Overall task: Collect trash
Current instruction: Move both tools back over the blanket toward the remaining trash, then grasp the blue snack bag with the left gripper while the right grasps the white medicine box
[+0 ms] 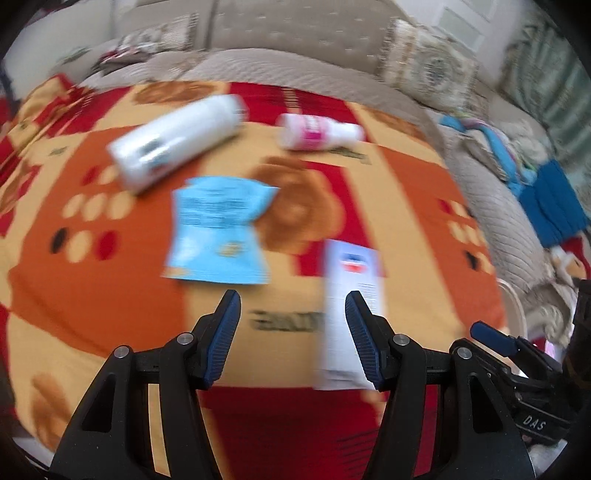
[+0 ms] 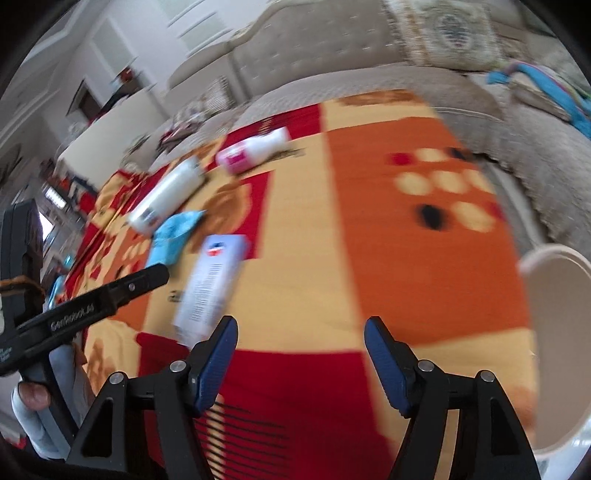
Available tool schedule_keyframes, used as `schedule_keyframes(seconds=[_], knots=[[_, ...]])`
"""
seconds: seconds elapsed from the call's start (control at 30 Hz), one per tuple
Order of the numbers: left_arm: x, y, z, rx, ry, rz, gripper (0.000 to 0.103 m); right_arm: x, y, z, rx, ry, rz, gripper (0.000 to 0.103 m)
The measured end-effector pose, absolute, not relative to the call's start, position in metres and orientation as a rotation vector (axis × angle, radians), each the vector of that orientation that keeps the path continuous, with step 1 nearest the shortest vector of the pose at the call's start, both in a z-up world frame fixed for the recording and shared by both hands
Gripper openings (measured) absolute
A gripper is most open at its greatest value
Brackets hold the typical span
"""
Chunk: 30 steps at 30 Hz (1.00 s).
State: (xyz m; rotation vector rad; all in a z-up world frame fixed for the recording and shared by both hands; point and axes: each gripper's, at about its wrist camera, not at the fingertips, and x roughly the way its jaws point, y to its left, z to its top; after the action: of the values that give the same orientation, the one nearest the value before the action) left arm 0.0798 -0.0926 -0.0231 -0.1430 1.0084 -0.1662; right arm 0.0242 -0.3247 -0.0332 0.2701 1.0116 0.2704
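A white carton (image 1: pixel 349 317) with a red-and-blue logo lies flat on the patterned cloth of the tabletop (image 1: pixel 406 206), at lower centre-right of the left wrist view, its near end behind one blue pad of the left tongs (image 1: pixel 291 306). A light blue wrapper (image 1: pixel 218 230) lies just left of it at mid-frame. A large white bottle (image 1: pixel 173 142) lies on its side at upper left, and a small white bottle with a pink label (image 1: pixel 317 131) lies at upper centre. The left tongs stand apart and hold nothing. In the right wrist view the right tongs (image 2: pixel 299 332) are likewise spread and empty above the cloth, with a pale bin rim (image 2: pixel 554 258) at the right edge. A beige sofa (image 1: pixel 295 33) fills the top.
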Motion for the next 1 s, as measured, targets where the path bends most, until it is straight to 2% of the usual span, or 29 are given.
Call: schedule_keyframes(seconds=[0.2, 0.37, 0.4, 0.47, 0.83, 0.9, 0.93, 0.97, 1.0], knots=[[0.093, -0.041, -0.033, -0.207, 1.016, -0.088, 0.058, 0.063, -0.254, -0.048, 0.199, 1.059, 0.335, 0.069], [0.110, -0.029, -0.037, -0.255, 1.010, -0.079, 0.058, 0.090, -0.228, -0.067, 0.129, 1.107, 0.305, 0.069], [0.114, -0.029, -0.038, -0.262, 1.006, -0.078, 0.062, 0.090, -0.227, -0.065, 0.101, 1.077, 0.297, 0.068], [0.125, -0.029, -0.039, -0.280, 0.991, -0.074, 0.065, 0.089, -0.230, -0.065, 0.077, 1.081, 0.295, 0.053], [0.174, -0.065, -0.071, -0.188, 1.018, -0.027, 0.073, 0.067, -0.283, -0.064, 0.152, 1.066, 0.290, 0.052], [0.172, -0.070, -0.072, -0.158, 1.009, -0.013, 0.073, 0.066, -0.285, -0.063, 0.168, 1.058, 0.294, 0.052], [0.171, -0.071, -0.072, -0.159, 1.010, -0.017, 0.070, 0.064, -0.286, -0.063, 0.171, 1.054, 0.296, 0.052], [0.168, -0.070, -0.070, -0.173, 1.013, -0.034, 0.061, 0.064, -0.285, -0.062, 0.172, 1.047, 0.300, 0.052], [0.164, -0.069, -0.069, -0.189, 1.016, -0.047, 0.059, 0.063, -0.285, -0.061, 0.171, 1.043, 0.303, 0.052]])
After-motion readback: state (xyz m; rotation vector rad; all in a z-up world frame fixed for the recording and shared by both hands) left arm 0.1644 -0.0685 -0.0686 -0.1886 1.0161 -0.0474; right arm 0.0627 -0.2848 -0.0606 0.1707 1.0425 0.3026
